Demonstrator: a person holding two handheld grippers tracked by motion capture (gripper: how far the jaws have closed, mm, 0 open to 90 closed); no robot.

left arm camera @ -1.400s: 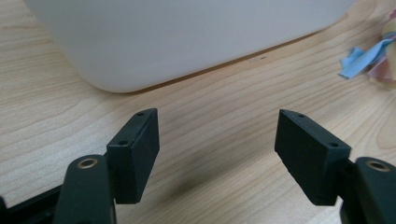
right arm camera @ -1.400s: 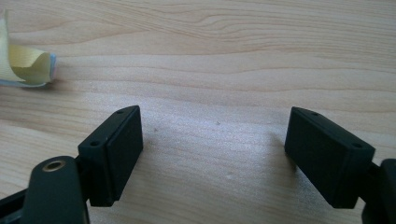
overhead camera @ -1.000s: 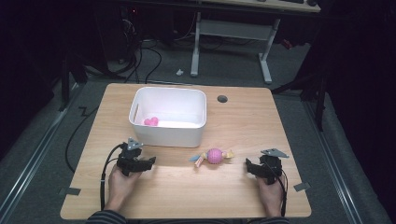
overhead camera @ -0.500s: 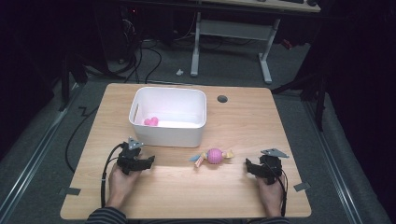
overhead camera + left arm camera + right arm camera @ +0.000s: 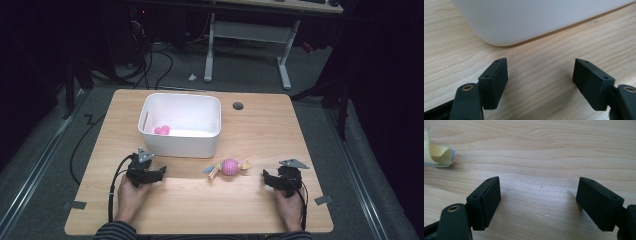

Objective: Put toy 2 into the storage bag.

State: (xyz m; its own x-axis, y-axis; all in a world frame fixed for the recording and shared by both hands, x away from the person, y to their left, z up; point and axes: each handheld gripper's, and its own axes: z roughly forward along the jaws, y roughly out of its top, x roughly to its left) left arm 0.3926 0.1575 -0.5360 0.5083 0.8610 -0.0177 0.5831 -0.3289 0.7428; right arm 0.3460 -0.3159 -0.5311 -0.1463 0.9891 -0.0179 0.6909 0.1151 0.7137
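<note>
We rest both grippers on the table point(image 5: 200, 200). Our left gripper point(image 5: 159, 173), its empty jaws just opening wider, sits just near of the white bin point(image 5: 180, 145). Our right gripper point(image 5: 265, 178) is released too, right of the pink ball toy point(image 5: 230, 166), near but apart.

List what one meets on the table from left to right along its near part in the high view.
Left gripper → pink ball toy → right gripper. The white bin overlaps the first, so I leave it out.
</note>
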